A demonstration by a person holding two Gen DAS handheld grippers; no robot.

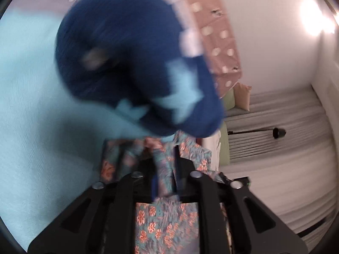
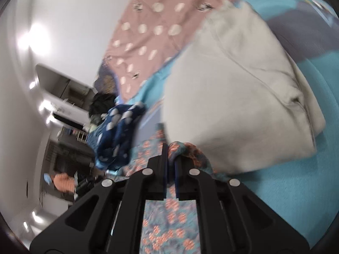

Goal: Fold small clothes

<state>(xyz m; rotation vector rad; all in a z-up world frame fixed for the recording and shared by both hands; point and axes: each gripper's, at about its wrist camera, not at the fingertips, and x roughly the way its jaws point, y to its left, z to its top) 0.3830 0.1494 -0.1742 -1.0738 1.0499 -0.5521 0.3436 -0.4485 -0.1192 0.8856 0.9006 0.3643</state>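
Observation:
A small floral garment (image 1: 163, 213), teal with orange flowers, is pinched in both grippers and lifted off the light blue bed sheet (image 1: 31, 110). My left gripper (image 1: 166, 173) is shut on one part of it. My right gripper (image 2: 171, 160) is shut on another part of the floral garment (image 2: 169, 220). A dark blue garment with pale star shapes (image 1: 127, 59) lies on the sheet just beyond the left gripper, and shows in the right wrist view (image 2: 116, 131) to the left. Both views are blurred by motion.
A folded cream garment (image 2: 237, 89) lies on the turquoise sheet (image 2: 296, 190) right ahead of the right gripper. A pink dotted quilt (image 2: 152, 25) covers the far part of the bed. Grey curtains (image 1: 275, 158) and room furniture (image 2: 70, 97) stand beyond the bed.

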